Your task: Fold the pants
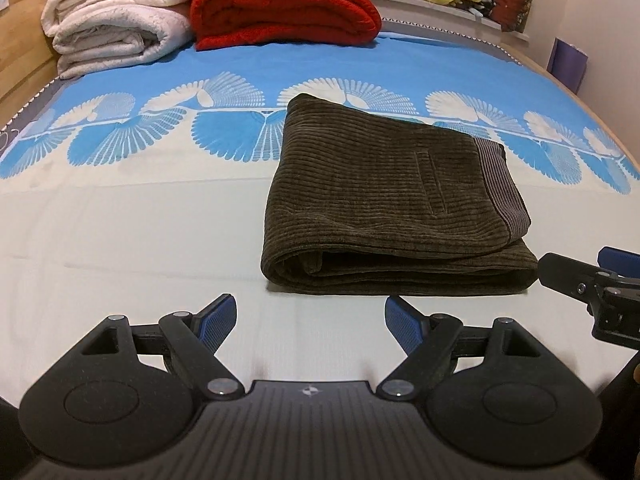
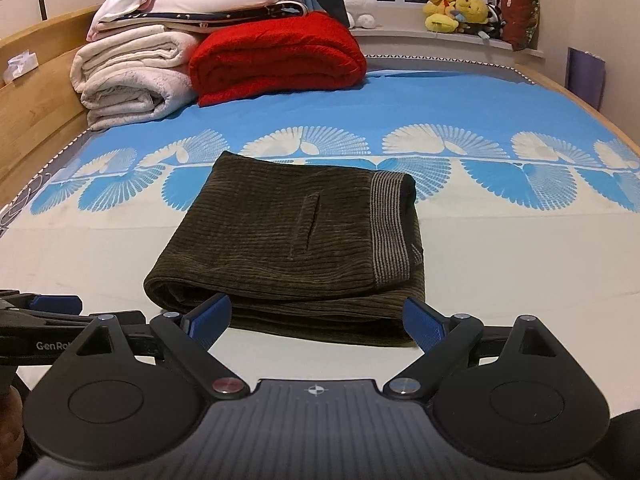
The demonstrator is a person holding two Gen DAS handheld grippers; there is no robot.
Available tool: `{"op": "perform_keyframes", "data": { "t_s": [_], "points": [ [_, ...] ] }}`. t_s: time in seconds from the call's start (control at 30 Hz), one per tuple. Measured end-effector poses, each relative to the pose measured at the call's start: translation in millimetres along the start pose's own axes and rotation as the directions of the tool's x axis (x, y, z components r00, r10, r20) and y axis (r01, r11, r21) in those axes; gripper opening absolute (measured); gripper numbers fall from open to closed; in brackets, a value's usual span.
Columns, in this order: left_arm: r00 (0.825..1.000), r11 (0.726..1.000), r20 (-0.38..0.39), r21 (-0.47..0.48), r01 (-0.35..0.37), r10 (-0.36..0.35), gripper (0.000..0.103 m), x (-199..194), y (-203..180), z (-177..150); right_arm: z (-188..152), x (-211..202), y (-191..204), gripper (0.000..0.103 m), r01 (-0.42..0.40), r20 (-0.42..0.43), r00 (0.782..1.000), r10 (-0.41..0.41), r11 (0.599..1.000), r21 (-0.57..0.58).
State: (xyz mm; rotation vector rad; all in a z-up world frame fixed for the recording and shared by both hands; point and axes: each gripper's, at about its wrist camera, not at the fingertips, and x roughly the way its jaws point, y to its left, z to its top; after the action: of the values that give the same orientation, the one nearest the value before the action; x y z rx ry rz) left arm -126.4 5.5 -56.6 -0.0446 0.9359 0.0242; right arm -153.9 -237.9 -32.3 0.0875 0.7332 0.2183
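Dark olive corduroy pants point(image 1: 384, 208) lie folded into a compact rectangle on the bed, striped waistband on the right side; they also show in the right wrist view point(image 2: 288, 240). My left gripper point(image 1: 308, 322) is open and empty, just short of the pants' near edge, to their left. My right gripper point(image 2: 318, 322) is open and empty, its fingertips at the pants' near folded edge. The right gripper also shows at the right edge of the left wrist view point(image 1: 580, 280).
The bed has a cream and blue patterned sheet point(image 1: 120, 220). Folded white blankets point(image 1: 116, 20) and a red blanket point(image 1: 280, 8) are stacked at the far left. Plush toys point(image 2: 460, 12) sit on the windowsill. A wooden bed frame point(image 2: 36, 92) runs along the left.
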Motion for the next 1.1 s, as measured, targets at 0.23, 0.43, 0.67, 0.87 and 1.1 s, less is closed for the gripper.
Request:
{"op": "perform_keyframes", "data": {
  "t_s": [0.23, 0.43, 0.67, 0.87, 1.1],
  "points": [
    [1.000, 1.000, 0.006, 0.002, -0.001, 0.001, 0.085, 0.3, -1.1, 0.7, 0.6, 0.5, -1.7, 0.093, 0.003, -0.004, 1.000, -0.003, 1.000, 0.001],
    [1.000, 1.000, 0.011, 0.013, 0.005, -0.005, 0.085, 0.5, -3.2, 0.8, 0.3, 0.0, -3.1, 0.093, 0.006, -0.004, 1.000, -0.006, 1.000, 0.004],
    [1.000, 1.000, 0.014, 0.018, 0.009, -0.009, 0.085, 0.4, -3.6, 0.9, 0.6, -0.1, -2.0, 0.093, 0.006, -0.001, 1.000, -0.006, 1.000, 0.003],
    [1.000, 1.000, 0.016, 0.019, 0.011, -0.011, 0.085, 0.2, -3.3, 1.0, 1.0, -0.9, -0.7, 0.093, 0.004, 0.002, 1.000, -0.004, 1.000, -0.002],
    [1.000, 1.000, 0.019, 0.022, 0.013, -0.013, 0.085, -0.3, -5.0, 1.6, 1.2, -0.8, 0.1, 0.093, 0.005, 0.002, 1.000, -0.005, 1.000, 0.000]
  ]
}}
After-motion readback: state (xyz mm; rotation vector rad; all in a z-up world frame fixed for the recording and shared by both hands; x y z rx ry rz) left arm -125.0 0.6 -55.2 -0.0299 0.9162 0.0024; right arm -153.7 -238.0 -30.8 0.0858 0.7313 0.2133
